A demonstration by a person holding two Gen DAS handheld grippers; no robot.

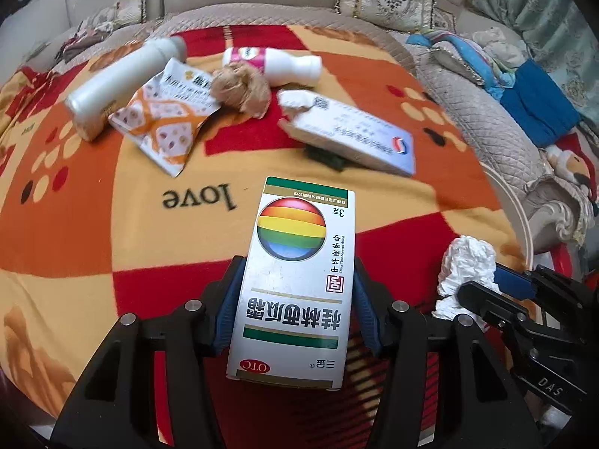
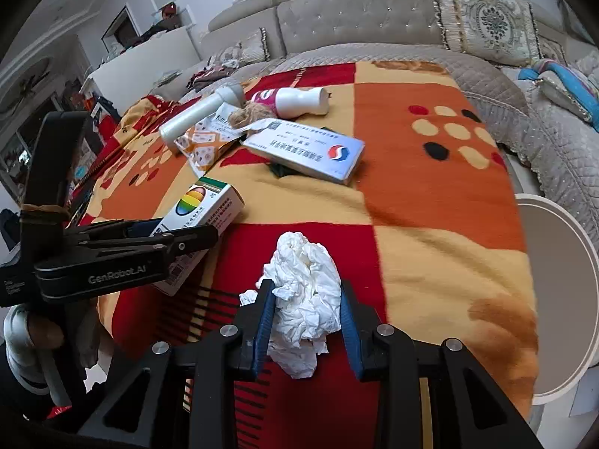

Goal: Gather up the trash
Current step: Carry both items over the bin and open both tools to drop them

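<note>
Bright checkered blanket (image 2: 430,202), red, orange and yellow, covers a low surface in front of a quilted grey sofa (image 2: 359,11); whether it is a bed or a table cannot be told. Near its front edge the left tongs (image 1: 297,305) pinch a white medicine box with a rainbow ball (image 1: 299,280) by its long sides. Just beside them the right tongs (image 2: 305,312) pinch a crumpled white tissue (image 2: 305,295), which bulges loosely above and below the pads. Toward the far edge lie more trash: two white plastic bottles (image 1: 123,82), an orange-patterned wrapper (image 1: 164,119), a tan fuzzy wad (image 1: 241,88) and a torn flat blue-and-white box (image 1: 352,134). A white round bin rim (image 2: 561,299) shows off the right edge. The tissue looks likeliest to slip, being soft, and the tongs, so close together, could knock each other.
</note>
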